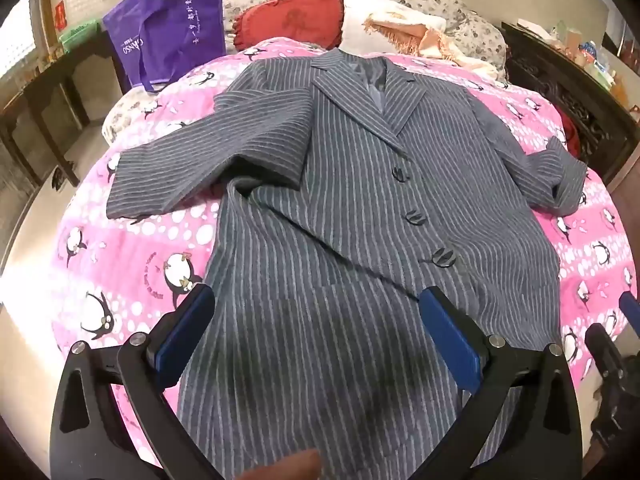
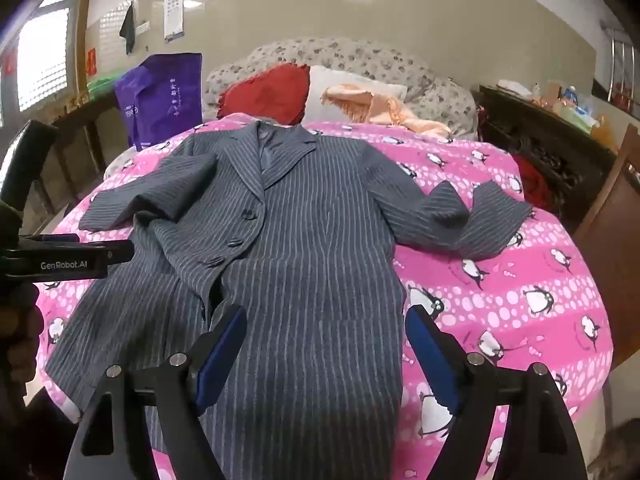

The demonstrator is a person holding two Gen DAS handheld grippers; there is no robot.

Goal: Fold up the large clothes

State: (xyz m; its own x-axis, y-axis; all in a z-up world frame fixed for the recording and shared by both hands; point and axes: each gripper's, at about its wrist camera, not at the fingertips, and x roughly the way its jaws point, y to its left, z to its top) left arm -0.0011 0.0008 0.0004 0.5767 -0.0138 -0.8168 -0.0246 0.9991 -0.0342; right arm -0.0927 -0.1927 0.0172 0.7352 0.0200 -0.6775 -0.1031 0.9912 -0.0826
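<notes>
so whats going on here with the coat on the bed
A person holds a claw in each hand over a grey striped coat spread face up on a pink penguin blanket, ready to fold it. The left claw and the right claw both hover open above the lower part of the coat, with nothing gripped yet. The coat is buttoned, both sleeves lie out to the sides, and no fold has been made.

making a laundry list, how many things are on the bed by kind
coats: 1
pillows: 2, one red, one white
shawls: 1, peach
bags: 1, purple
total: 5
</notes>
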